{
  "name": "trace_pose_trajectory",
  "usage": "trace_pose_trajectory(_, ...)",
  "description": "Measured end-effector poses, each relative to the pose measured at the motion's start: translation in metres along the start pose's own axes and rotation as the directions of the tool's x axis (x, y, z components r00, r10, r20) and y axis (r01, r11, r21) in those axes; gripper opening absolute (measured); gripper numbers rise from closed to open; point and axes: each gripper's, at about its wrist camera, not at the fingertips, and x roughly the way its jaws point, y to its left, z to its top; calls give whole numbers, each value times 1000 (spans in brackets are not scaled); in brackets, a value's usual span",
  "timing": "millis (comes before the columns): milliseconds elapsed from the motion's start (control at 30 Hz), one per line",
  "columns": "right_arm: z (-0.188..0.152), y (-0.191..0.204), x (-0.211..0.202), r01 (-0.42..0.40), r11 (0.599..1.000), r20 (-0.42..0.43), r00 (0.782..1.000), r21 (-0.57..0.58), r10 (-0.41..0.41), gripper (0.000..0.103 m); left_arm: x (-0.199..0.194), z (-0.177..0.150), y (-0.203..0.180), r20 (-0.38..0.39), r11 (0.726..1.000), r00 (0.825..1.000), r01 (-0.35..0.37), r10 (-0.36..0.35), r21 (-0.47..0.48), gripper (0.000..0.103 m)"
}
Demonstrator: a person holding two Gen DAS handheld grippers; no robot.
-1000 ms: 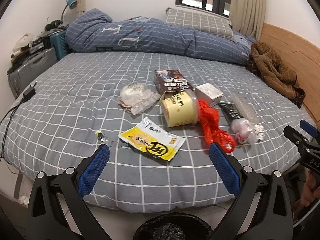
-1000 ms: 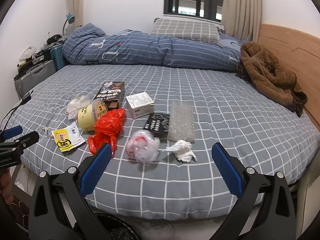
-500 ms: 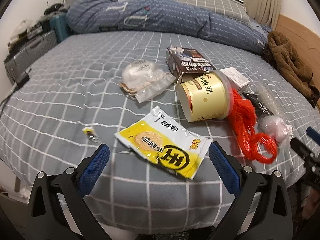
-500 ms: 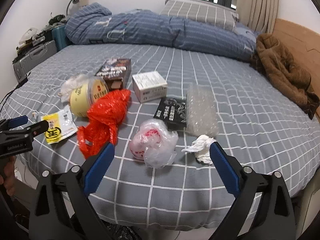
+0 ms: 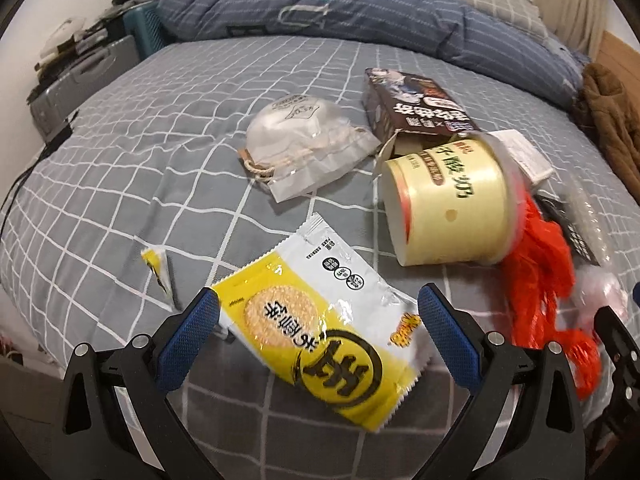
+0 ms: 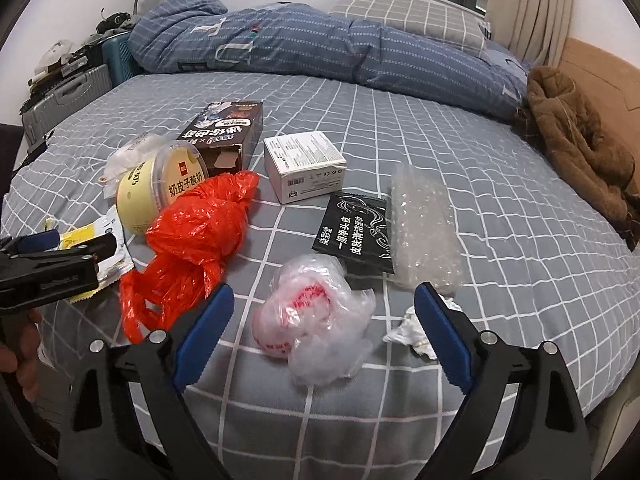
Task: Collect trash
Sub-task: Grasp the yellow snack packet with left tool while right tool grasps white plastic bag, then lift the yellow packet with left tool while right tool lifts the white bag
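Left wrist view: our left gripper (image 5: pixel 316 316) stands released, nothing pressed between its blue pads. The yellow snack wrapper (image 5: pixel 320 324) lies flat directly ahead, between the fingers; its long axis runs diagonally from upper left to lower right, so the pads do not square with it. We judge a small roll is needed before closing. The yoghurt tub (image 5: pixel 448 204) lies on its side just beyond, the red bag (image 5: pixel 536 264) to the right.

Right wrist view: our right gripper (image 6: pixel 322 326) is released too, its jaws having just been narrowing, with the crumpled clear bag (image 6: pixel 316 320) between them but unpinched. The left gripper (image 6: pixel 60 256) hangs over the wrapper at far left.

Surface: soft grey checked bedsheet (image 6: pixel 400 100); duvet (image 6: pixel 300 48) at the back, brown coat (image 6: pixel 576 136) by the headboard.
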Motion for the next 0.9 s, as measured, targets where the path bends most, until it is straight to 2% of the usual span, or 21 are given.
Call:
trace_pose_trajectory(200,-2,2,14,-19,1000,-43,999,16,19,78,13,-2,-2,-20,999,999,-35,35,-1,97)
trace_pose_trajectory(267,-3,3,17,-24,1000,-52,998,18,25,73,17,-2,-1,-24,999,998,-54,54,-3,94)
trace_pose_trajectory(467,-8,3,25,-15,1000,-89,996,27,18,66,21,-3,4,-38,998,997,-65,65,-5,75)
trace_pose_trajectory(633,-13,1,32,-12,999,-121,992,38,16,61,22,-7,3,-37,999,999,-37,38,23,53)
trace_pose_trajectory(700,-14,1,33,-10,999,-123,992,35,14,61,23,-7,5,-36,999,999,-28,28,18,50)
trace_pose_trajectory(833,-15,0,33,-14,999,-128,992,35,18,59,24,-6,13,-33,1000,999,-3,3,4,36)
trace_pose_trajectory(900,-15,0,33,-18,999,-129,991,38,23,59,24,-6,14,-33,1000,999,10,-10,6,35)
